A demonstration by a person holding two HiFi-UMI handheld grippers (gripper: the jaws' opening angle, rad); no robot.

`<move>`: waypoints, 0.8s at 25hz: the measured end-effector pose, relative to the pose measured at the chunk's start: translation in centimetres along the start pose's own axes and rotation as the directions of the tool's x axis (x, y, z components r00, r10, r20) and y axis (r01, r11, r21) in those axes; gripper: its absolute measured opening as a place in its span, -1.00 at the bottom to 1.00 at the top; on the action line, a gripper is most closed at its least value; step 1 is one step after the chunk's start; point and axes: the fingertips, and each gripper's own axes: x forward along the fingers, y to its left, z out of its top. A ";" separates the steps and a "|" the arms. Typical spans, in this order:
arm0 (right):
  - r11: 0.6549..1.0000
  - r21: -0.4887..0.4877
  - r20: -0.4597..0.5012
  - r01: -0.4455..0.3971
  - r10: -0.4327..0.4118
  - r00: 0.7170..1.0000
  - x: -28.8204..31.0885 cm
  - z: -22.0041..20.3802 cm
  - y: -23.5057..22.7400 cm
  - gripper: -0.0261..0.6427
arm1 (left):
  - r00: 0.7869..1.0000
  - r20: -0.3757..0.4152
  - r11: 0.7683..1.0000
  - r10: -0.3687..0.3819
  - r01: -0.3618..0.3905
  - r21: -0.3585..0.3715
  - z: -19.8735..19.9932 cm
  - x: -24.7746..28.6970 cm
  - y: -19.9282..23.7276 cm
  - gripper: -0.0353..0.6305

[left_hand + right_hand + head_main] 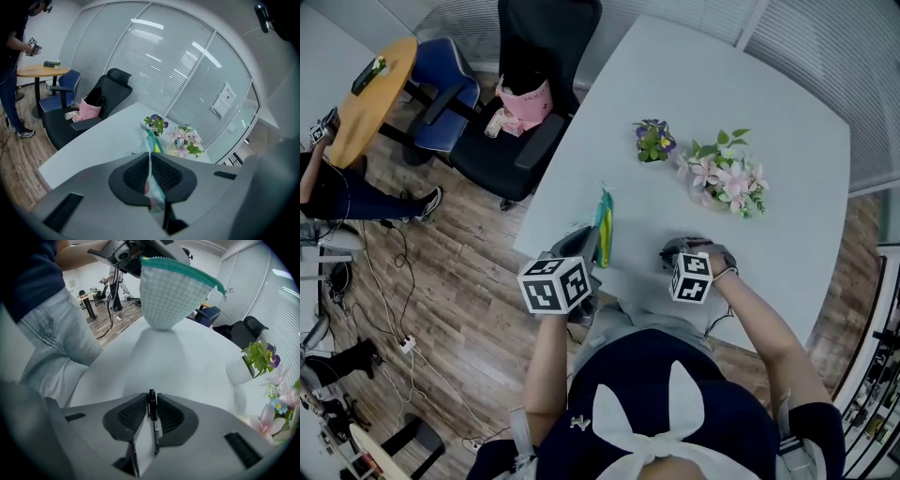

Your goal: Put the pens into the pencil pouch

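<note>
My left gripper [589,247] is shut on the edge of a pale checked pencil pouch [605,223] with a teal zip, holding it up above the white table [787,122]. In the left gripper view the pouch [151,140] rises from between the pads of the left gripper [150,183]. In the right gripper view the pouch [173,291] hangs ahead with its zip edge on top. My right gripper [151,405] points steeply down at the table, shut on a thin black pen [151,420] that stands between its pads. In the head view the right gripper [680,249] hides the pen.
A small pot of purple flowers [653,141] and a bunch of pink flowers [727,178] stand on the far part of the table. A black office chair [530,84] with a pink bag, a blue chair [445,80] and a round wooden table [370,94] stand to the left.
</note>
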 end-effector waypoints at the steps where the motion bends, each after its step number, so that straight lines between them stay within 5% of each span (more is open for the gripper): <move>1: 1.000 0.004 0.007 0.005 -0.006 1.000 -0.2 0.1 -0.2 -0.69 | 1.000 0.000 1.000 0.000 0.000 0.001 0.0 0.1 0.0 -0.80; 20: 0.969 0.208 0.175 0.130 -0.167 0.970 -7.1 2.7 -2.0 -0.71 | 1.000 0.017 1.000 -0.015 0.014 0.015 0.2 -0.7 -0.9 -0.80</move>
